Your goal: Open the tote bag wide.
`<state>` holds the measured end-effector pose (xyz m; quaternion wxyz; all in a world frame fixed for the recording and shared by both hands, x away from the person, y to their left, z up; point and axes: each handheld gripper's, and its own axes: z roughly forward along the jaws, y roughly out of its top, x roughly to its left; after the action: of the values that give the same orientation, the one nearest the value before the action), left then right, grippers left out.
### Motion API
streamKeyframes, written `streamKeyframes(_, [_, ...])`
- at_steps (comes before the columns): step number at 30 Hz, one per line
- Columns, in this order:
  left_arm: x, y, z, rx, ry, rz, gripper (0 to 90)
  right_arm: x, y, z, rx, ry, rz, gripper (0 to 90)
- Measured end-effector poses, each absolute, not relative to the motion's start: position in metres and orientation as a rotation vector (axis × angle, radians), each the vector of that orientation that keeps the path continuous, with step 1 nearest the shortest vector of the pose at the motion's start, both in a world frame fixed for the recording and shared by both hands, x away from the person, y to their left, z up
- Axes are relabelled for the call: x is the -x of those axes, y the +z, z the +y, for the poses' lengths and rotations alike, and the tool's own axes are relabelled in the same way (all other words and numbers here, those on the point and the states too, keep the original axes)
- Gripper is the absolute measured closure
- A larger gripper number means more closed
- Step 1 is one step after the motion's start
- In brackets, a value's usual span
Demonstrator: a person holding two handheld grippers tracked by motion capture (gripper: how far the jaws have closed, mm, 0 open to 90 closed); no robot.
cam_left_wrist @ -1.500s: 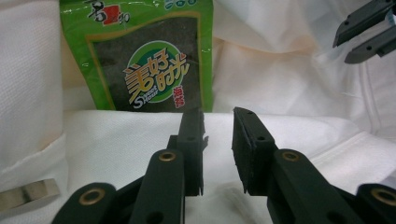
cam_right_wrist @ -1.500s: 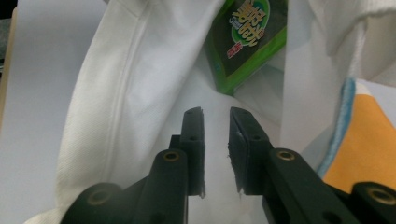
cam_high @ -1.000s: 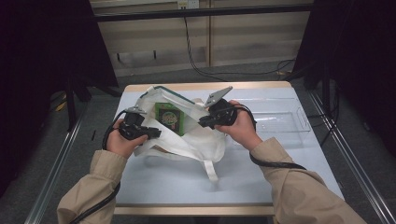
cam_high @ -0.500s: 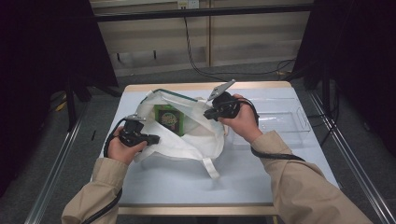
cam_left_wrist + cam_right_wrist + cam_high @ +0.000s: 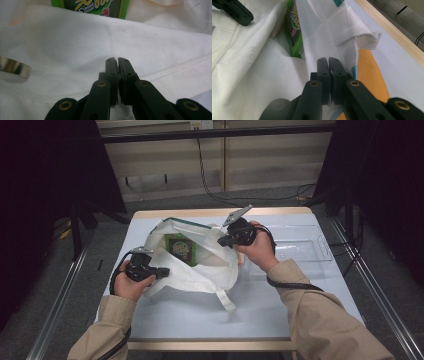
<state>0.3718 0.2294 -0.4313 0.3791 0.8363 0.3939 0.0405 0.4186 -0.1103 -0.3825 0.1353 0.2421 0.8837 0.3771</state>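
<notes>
So the person is holding a white cloth bag (image 5: 192,270) open on the tabletop (image 5: 190,315), one claw on each side of the mouth. The left claw (image 5: 161,271) is pinching the near rim of the bag, its jaws having just been closing down until they're nearly together with fabric nipped at the tips. The right claw (image 5: 224,241) is doing the same on the far rim, jaws pressed tight on the folded edge near the teal trim. A green snack packet (image 5: 181,248) is sitting upright inside the bag, leaning against the far wall. Off to the right there's a clear plastic tray (image 5: 305,251), well apart from the bag. Honestly the risky bit looks like the grip itself: both claws are only biting a thin bit of cloth right at the tips, so if they're pulling apart too hard the fabric could slide out and the mouth would flop shut over the packet. Lifting unevenly could also tip the packet over or dump it out the side.
</notes>
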Motion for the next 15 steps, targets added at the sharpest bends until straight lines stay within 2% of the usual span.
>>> streamKeyframes(15, [-0.382,-0.418,0.218,-2.140,0.102,0.976,85.9,-0.397,-0.357,-0.122,-0.714,1.147,2.521,68.3])
